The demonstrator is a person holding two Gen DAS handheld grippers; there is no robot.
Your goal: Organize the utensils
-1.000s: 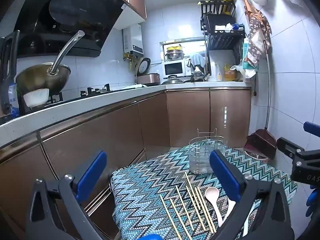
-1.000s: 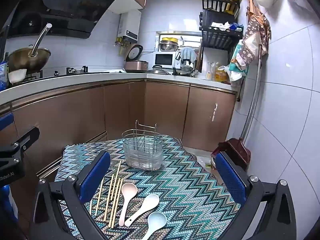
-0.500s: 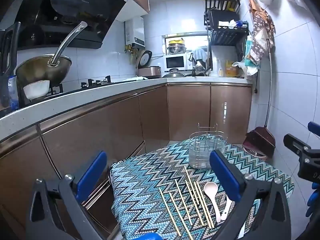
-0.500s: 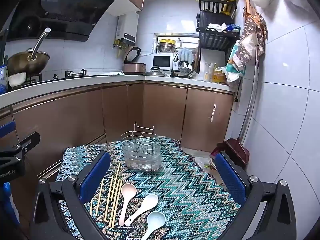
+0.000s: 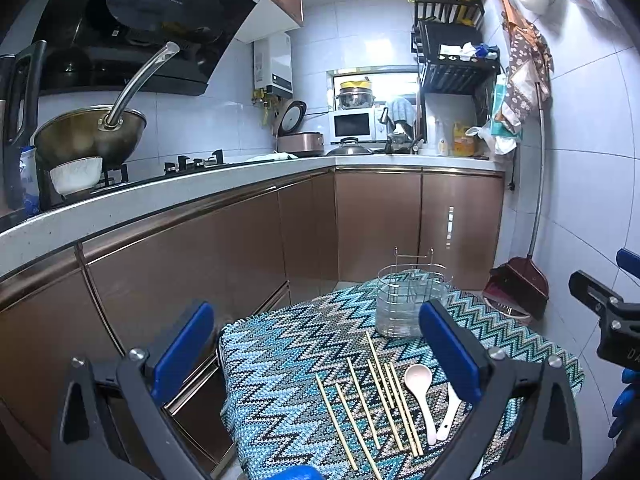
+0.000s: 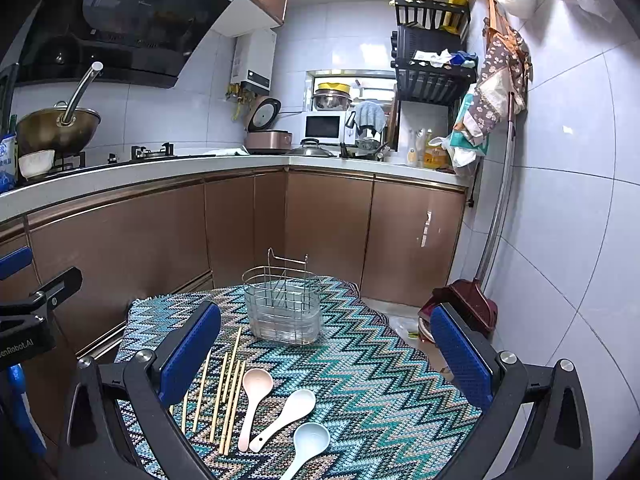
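Observation:
Several wooden chopsticks lie side by side on a table under a zigzag cloth. A pink spoon and a white spoon lie to their right. The right wrist view shows the chopsticks, the pink spoon, the white spoon and a light blue spoon. A wire utensil holder stands upright behind them, with nothing visible in it. My left gripper and right gripper both hover open above the table's near side, holding nothing.
Brown kitchen cabinets under a white counter wrap the left and back. A dustpan and broom lean on the tiled wall at the right. A wok and a bowl sit on the stove at the left.
The left wrist view has shifted slightly and levelled out, showing a bit more of the table. The right view is almost the same. No utensil has moved; both grippers stay open.

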